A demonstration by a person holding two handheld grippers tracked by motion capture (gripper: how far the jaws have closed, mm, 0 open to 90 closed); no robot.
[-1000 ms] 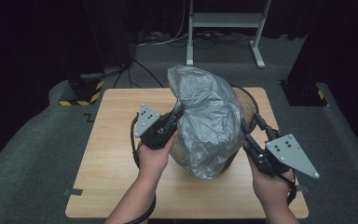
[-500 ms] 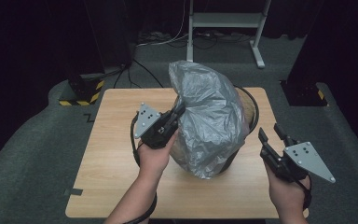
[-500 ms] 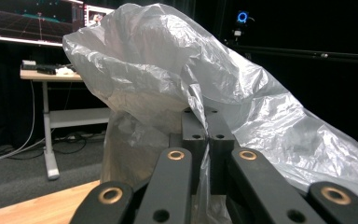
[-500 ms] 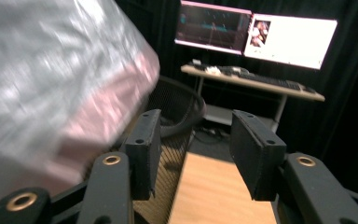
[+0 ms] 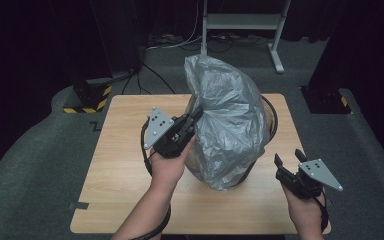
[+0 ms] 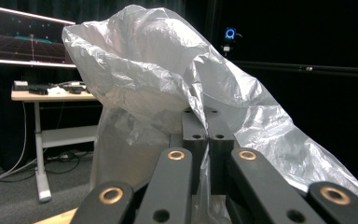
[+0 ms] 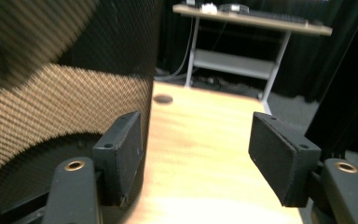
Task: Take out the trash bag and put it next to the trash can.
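Left gripper [image 5: 192,117]: at the left flank of the bag, jaws pressed together on a fold of the film; the left gripper view shows plastic caught between the two black jaws.
Bag [image 5: 230,120]: a grey, crumpled plastic liner, standing at the centre of the table [image 5: 125,170], draped over a mesh bin and ballooning above it, its top leaning to the far left.
Bin [image 5: 270,117]: a black wire-mesh wastebasket, upright; only its rim on the right and a strip of its near side at the foot show past the film in the high view. In the right gripper view its mesh wall [image 7: 51,93] stands close on the left, blurred.
Right gripper [image 5: 289,161]: near the right front corner of the table, apart from bag and bin, jaws spread wide and holding nothing.
Stage: judged partway. The liner already covers most of the bin; whether its mouth is seated around the rim cannot be told.
Remaining: probably the film is to be pulled down and settled on the right side, where the rim is bare, with the free gripper taking a hold there.
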